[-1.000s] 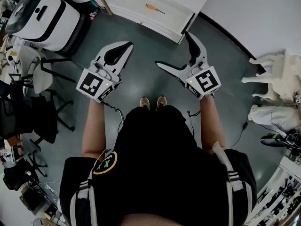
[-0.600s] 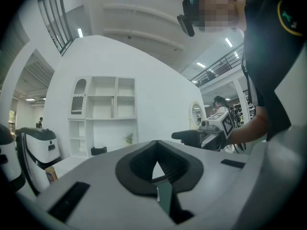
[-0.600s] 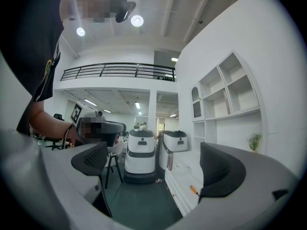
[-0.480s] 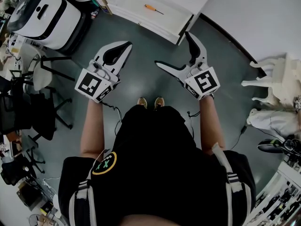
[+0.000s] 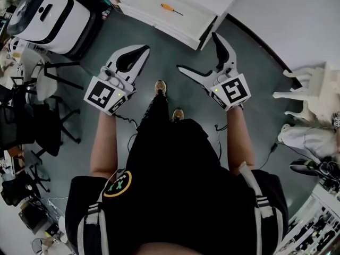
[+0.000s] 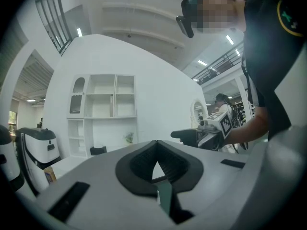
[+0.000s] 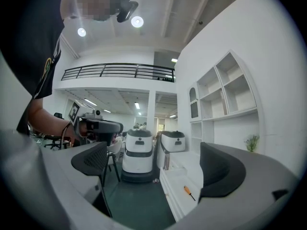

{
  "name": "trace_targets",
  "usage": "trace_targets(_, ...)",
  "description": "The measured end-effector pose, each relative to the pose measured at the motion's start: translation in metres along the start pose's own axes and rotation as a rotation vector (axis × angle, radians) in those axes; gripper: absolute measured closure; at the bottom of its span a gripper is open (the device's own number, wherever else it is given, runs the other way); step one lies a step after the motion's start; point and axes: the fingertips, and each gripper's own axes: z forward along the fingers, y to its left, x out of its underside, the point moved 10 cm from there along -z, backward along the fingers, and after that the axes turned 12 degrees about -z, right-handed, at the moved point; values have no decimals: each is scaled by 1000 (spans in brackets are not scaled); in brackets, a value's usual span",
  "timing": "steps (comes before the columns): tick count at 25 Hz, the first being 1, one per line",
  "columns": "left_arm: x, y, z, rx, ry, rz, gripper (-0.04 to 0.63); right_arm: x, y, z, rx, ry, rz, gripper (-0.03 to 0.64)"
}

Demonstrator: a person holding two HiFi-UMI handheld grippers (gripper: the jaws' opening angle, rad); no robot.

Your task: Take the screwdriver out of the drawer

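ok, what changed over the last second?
The person's left shoe stepped forward toward the open drawer; the right shoe barely moved. Nothing was taken hold of or let go. Unchanged: left gripper shut and empty, right gripper open and empty, both held out in front, and the screwdriver lying in the drawer.

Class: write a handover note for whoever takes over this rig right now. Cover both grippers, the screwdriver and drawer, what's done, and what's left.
Left gripper: shut, holding nothing.
Right gripper: open, empty.
Screwdriver: lying in the open drawer, ahead of both grippers, untouched.
Done: drawer is open.
Left: move up to the drawer, close a gripper (probably the open right one) on the screwdriver, lift it out.
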Motion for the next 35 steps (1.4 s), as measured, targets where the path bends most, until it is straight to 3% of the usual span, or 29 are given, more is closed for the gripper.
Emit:
trace_targets(9, 10, 59, 37, 10, -4, -2, 578, 28, -42, 46, 18, 7, -1, 31)
trace_targets(16, 16, 126, 82, 38, 33, 62, 578, 57, -90, 109, 22, 38, 9, 31)
trace_targets(23, 11, 182, 122, 57, 26, -36, 578, 88, -133, 172, 15, 88, 14, 31)
trace_targets(35, 16, 245, 143, 62, 44, -46, 578, 151, -173, 255, -37, 200, 12, 31)
